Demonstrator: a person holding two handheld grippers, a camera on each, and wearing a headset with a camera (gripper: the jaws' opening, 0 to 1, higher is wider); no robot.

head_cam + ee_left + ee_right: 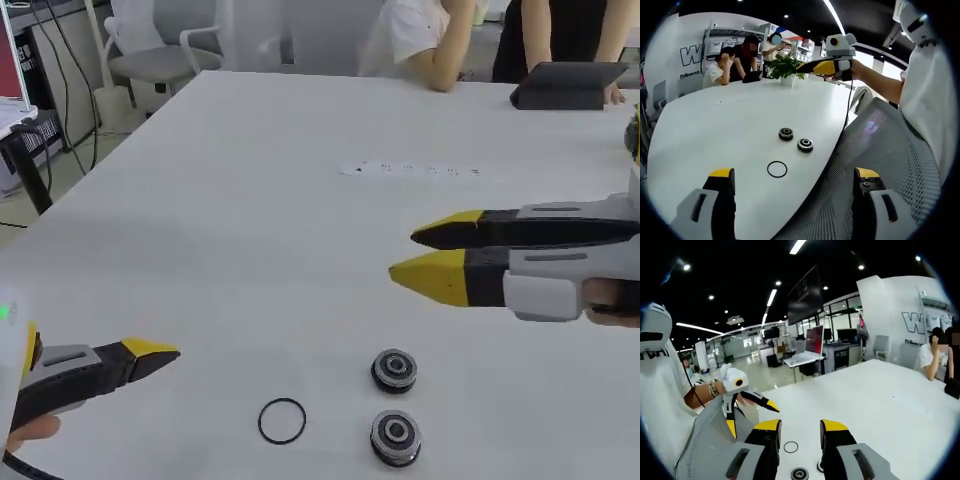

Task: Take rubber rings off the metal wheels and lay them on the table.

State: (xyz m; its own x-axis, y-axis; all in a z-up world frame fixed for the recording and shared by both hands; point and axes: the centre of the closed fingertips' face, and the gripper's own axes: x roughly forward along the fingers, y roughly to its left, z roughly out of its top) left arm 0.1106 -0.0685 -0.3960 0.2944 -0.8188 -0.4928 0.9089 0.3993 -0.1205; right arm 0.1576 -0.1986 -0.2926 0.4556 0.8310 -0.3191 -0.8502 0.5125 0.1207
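Two metal wheels (395, 369) (396, 438) with dark rims stand on the white table near its front edge. One black rubber ring (282, 420) lies flat to their left. My right gripper (405, 253) hovers above and behind the wheels, open and holding nothing. At the bottom left, one yellow fingertip (150, 350) of my left gripper reaches in. In the left gripper view that gripper (794, 173) is wide open and holds nothing, with the ring (777, 169) and wheels (786, 133) ahead of it. In the right gripper view the ring (790, 446) and a wheel (799, 473) lie below the right gripper (800, 426).
The table (250, 200) stretches far back, with a small printed strip (410, 169) near its middle. People sit at the far edge by a dark tablet case (565, 86). Office chairs (160, 60) stand at the back left. A mesh chair back (870, 165) is close on the left gripper's right.
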